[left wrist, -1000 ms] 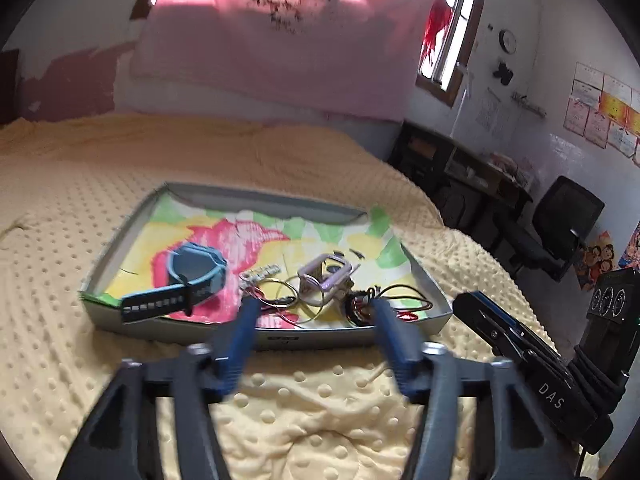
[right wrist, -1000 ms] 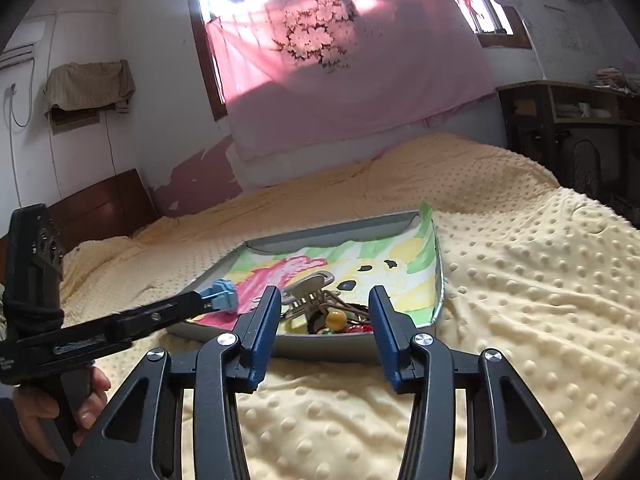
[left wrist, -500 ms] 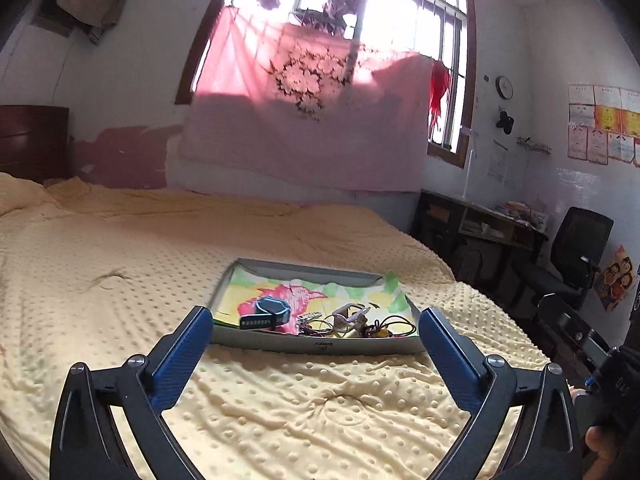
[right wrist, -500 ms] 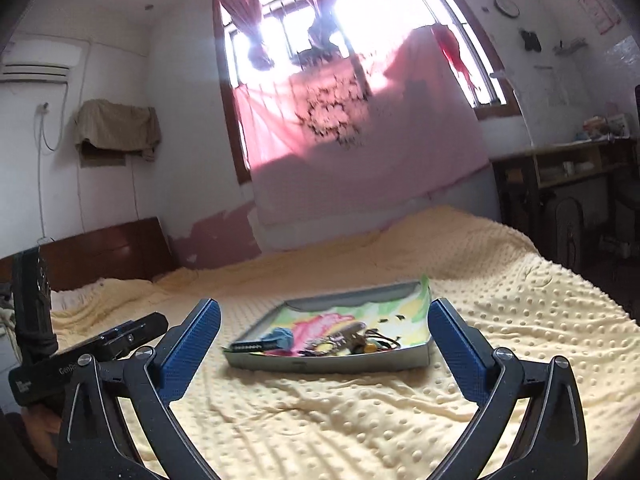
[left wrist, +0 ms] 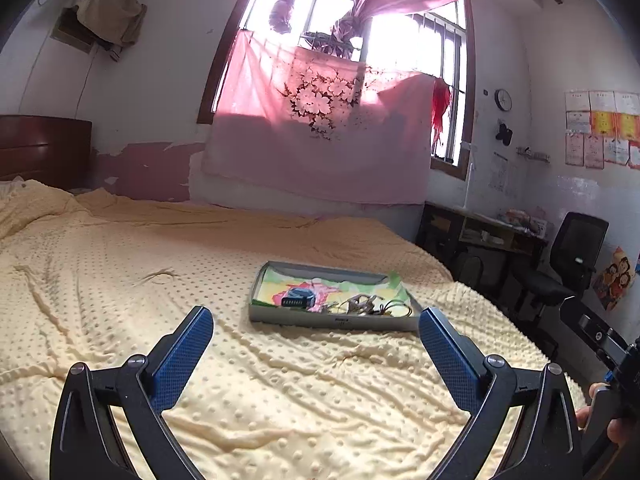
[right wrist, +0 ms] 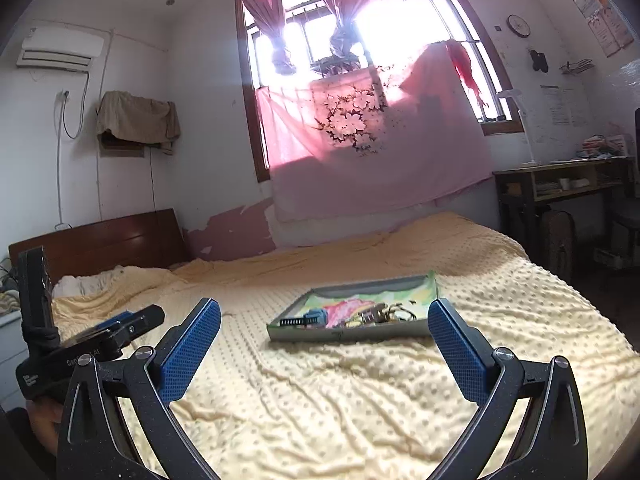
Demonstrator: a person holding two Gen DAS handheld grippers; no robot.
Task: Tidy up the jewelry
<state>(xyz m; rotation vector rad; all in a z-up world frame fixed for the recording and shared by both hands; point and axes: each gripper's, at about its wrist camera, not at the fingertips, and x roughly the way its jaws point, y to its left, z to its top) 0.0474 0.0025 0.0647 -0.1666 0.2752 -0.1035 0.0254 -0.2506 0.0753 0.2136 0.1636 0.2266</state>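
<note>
Left wrist: tongs wide, empty.

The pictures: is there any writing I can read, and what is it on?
"Ga...": start of a white word on the left gripper's body; the rest is hidden.
Tray front label: too small.
Wall papers: blurred.
Clock numerals: too small.

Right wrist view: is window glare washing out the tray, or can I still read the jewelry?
Right wrist view: window blown out, haze below it; tray evenly lit, jewelry small and indistinct. Left wrist view: same backlight, tray clear of glare, fisheye bending edges.
</note>
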